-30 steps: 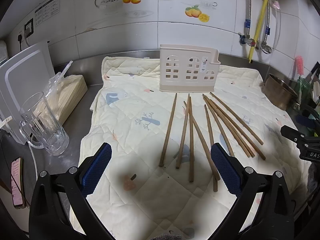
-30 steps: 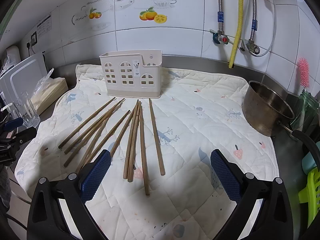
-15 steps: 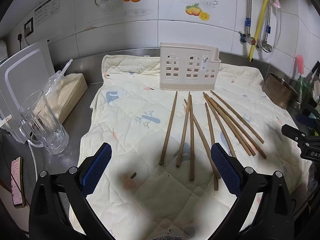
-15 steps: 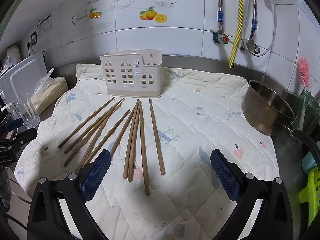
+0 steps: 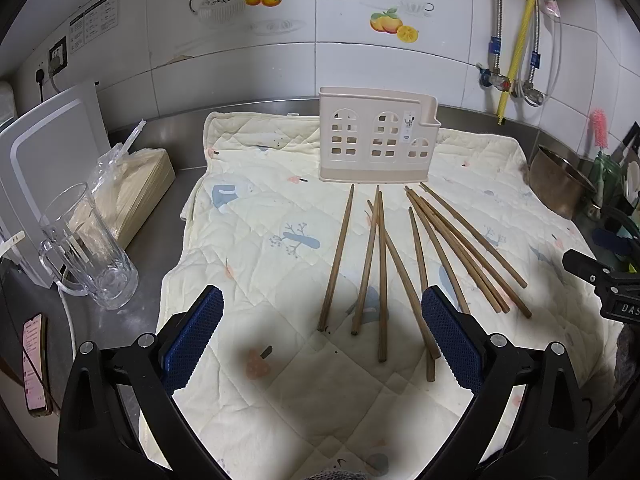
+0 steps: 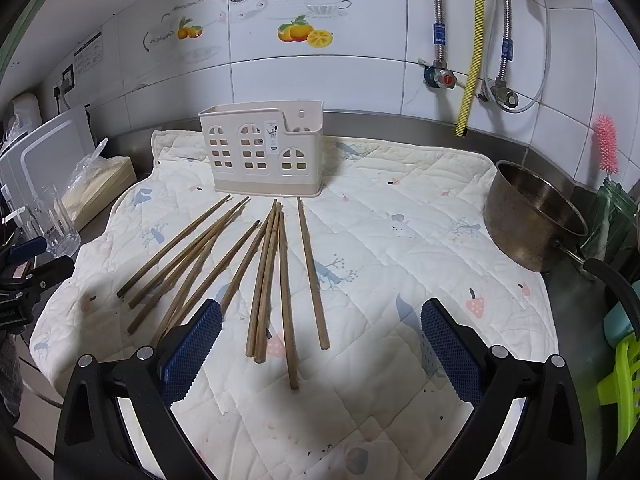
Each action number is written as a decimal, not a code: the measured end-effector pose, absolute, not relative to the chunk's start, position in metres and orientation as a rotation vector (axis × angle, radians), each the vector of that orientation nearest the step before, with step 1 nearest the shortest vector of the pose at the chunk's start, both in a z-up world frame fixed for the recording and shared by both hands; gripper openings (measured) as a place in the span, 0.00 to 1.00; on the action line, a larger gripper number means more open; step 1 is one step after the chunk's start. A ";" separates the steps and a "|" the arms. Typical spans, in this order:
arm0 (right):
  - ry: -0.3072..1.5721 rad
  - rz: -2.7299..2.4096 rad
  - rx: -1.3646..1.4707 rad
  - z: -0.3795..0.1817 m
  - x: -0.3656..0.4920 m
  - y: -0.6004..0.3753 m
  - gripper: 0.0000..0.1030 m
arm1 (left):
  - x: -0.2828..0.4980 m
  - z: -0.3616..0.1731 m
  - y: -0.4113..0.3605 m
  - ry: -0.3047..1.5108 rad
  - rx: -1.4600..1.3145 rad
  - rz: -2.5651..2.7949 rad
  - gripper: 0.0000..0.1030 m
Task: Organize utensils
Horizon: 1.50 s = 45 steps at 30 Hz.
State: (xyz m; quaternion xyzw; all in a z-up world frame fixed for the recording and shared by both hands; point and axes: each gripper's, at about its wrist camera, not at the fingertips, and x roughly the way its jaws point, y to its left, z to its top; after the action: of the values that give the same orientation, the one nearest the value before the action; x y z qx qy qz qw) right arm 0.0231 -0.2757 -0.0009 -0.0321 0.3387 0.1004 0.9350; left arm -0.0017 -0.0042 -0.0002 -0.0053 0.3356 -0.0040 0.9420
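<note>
Several brown wooden chopsticks (image 5: 382, 268) lie fanned out on a cream quilted mat (image 5: 260, 240); they also show in the right wrist view (image 6: 264, 276). A beige plastic utensil holder (image 5: 376, 140) with window-shaped holes stands upright at the mat's far side, also in the right wrist view (image 6: 266, 152). My left gripper (image 5: 322, 336) is open and empty, hovering above the near ends of the chopsticks. My right gripper (image 6: 320, 348) is open and empty, over the near ends of the right-hand chopsticks.
A glass mug (image 5: 86, 248), a bagged stack (image 5: 132, 184), a white board (image 5: 48, 152) and a phone (image 5: 36, 364) sit left of the mat. A metal pot (image 6: 532, 224) stands to the right, with green plastic items (image 6: 620, 372) beyond. Tiled wall and pipes (image 6: 472, 48) behind.
The left view has shifted slightly, so the holder and chopsticks sit a little lower in frame. The right gripper and the chopsticks have not visibly moved.
</note>
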 end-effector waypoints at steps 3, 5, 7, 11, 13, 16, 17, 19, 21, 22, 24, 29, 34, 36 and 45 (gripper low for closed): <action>0.693 0.207 -0.067 -0.001 0.023 -0.276 0.94 | -0.003 0.001 -0.005 0.681 -0.010 -0.010 0.95; 0.692 0.208 -0.065 -0.002 0.023 -0.275 0.94 | -0.003 0.001 -0.005 0.681 -0.010 -0.010 0.95; 0.692 0.207 -0.065 -0.002 0.022 -0.275 0.94 | -0.003 0.001 -0.005 0.680 -0.010 -0.010 0.95; 0.691 0.206 -0.065 -0.002 0.022 -0.275 0.94 | -0.003 0.002 -0.005 0.679 -0.010 -0.010 0.95; 0.690 0.206 -0.065 -0.002 0.022 -0.275 0.94 | -0.004 0.003 -0.006 0.676 -0.010 -0.011 0.95; 0.690 0.206 -0.066 -0.001 0.022 -0.275 0.94 | -0.005 0.004 -0.007 0.672 -0.008 -0.013 0.95; 0.690 0.206 -0.065 -0.001 0.022 -0.275 0.94 | -0.005 0.004 -0.007 0.672 -0.008 -0.014 0.95; 0.688 0.205 -0.062 -0.001 0.021 -0.276 0.94 | -0.007 0.005 -0.008 0.670 -0.007 -0.013 0.95; 0.685 0.206 -0.061 0.000 0.020 -0.275 0.94 | -0.008 0.006 -0.008 0.665 -0.009 -0.013 0.95; 0.683 0.207 -0.061 0.000 0.020 -0.275 0.94 | -0.009 0.007 -0.008 0.663 -0.009 -0.011 0.95; 0.677 0.208 -0.061 0.001 0.017 -0.275 0.94 | -0.011 0.008 -0.009 0.658 -0.010 -0.011 0.95; 0.665 0.209 -0.058 0.004 0.012 -0.276 0.94 | -0.017 0.011 -0.010 0.647 -0.006 -0.014 0.95; 0.653 0.213 -0.059 0.007 0.007 -0.276 0.94 | -0.022 0.014 -0.010 0.634 -0.006 -0.013 0.95; 0.649 0.216 -0.060 0.009 0.005 -0.275 0.94 | -0.024 0.015 -0.011 0.629 -0.004 -0.013 0.95; 0.628 0.219 -0.057 0.015 -0.004 -0.277 0.94 | -0.034 0.020 -0.014 0.611 0.007 -0.014 0.95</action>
State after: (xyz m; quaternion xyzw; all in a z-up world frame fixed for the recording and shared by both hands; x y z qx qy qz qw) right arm -0.0040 -0.2773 0.0147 -0.0279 0.3080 0.1074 0.9449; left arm -0.0338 -0.0139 0.0201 0.0037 0.3009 -0.0068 0.9536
